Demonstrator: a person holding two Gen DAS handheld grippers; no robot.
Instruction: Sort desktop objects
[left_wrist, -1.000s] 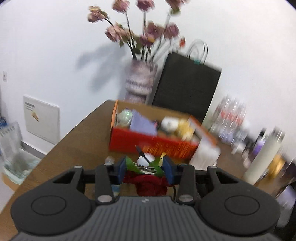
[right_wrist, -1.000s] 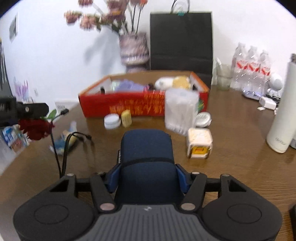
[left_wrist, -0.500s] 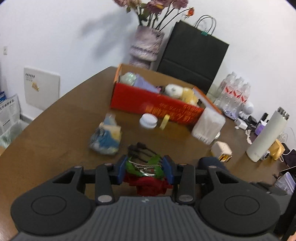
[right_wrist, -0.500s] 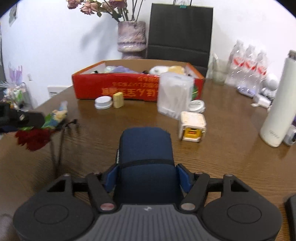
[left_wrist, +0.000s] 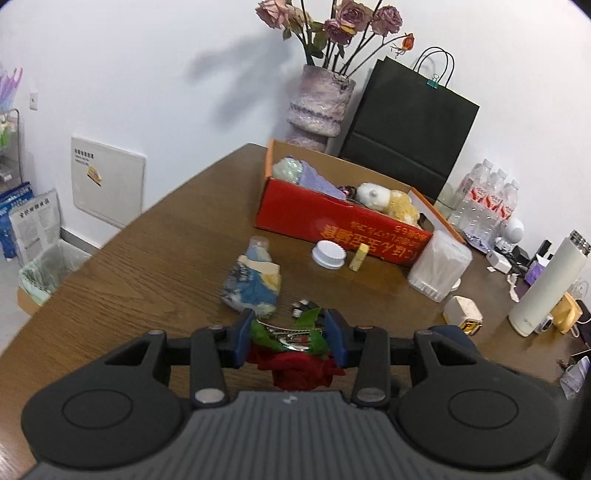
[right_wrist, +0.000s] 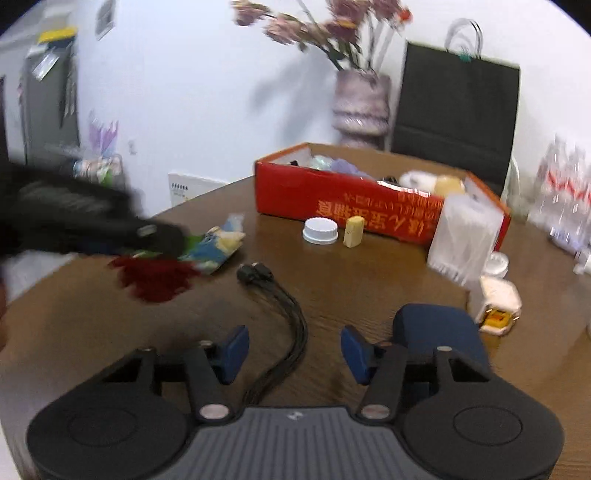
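Observation:
My left gripper (left_wrist: 290, 334) is shut on a red artificial rose (left_wrist: 295, 367) with green leaves and holds it above the brown table; it shows blurred in the right wrist view (right_wrist: 155, 277). My right gripper (right_wrist: 293, 349) is open and empty over a black cable bundle (right_wrist: 280, 314). A dark blue case (right_wrist: 437, 330) lies on the table just right of its right finger. The red box (left_wrist: 340, 218) (right_wrist: 369, 199) at the back holds a plush toy and other items.
On the table lie a blue-yellow wrapper (left_wrist: 253, 282), a white lid (left_wrist: 328, 254), a yellow eraser (left_wrist: 359, 256), a clear cotton-swab box (left_wrist: 439, 269), and a small cream box (left_wrist: 463, 310). A white flask (left_wrist: 546, 284), water bottles, a vase and a black bag stand behind.
My right gripper has opened, let go of the dark blue case and shifted left over the cable. My left gripper with the rose has risen and pulled back a little.

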